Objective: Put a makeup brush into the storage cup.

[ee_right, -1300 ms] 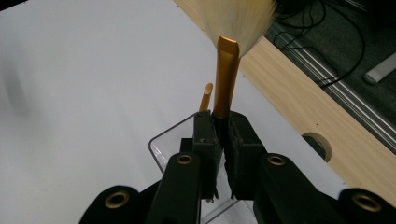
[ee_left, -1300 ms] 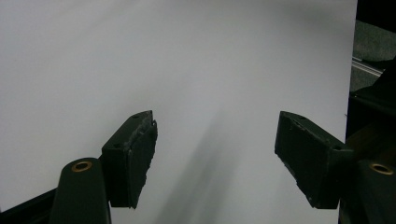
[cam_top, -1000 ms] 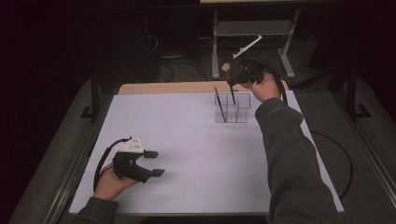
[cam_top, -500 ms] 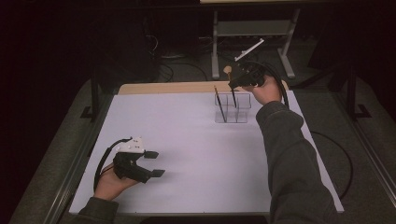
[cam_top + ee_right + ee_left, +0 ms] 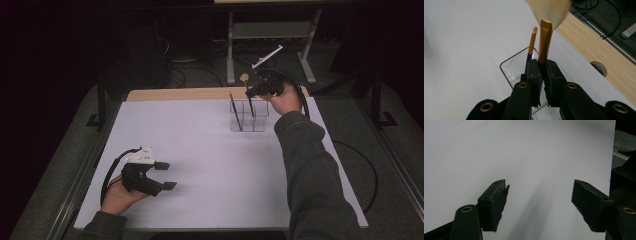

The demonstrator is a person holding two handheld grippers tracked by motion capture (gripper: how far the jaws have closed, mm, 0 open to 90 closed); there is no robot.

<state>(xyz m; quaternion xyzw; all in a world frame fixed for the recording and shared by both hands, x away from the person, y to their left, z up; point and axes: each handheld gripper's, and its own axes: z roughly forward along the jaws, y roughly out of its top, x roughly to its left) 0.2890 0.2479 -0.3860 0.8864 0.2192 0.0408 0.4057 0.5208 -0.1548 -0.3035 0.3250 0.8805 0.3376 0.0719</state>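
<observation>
Gold metal bands the brush that the right gripper clamps between its jaws, the pale bristles fanning out above. In the high view the right gripper holds this brush over a clear plastic holder at the far side of the white table, the handle's lower end down inside the holder. A second, thinner brush already stands in the holder, leaning just beside the first; in the high view it tilts in the left compartment. The left gripper rests low near the table's front left, well apart from the holder. Its jaws stand wide apart with nothing between them, and bare white table shows ahead of them.
</observation>
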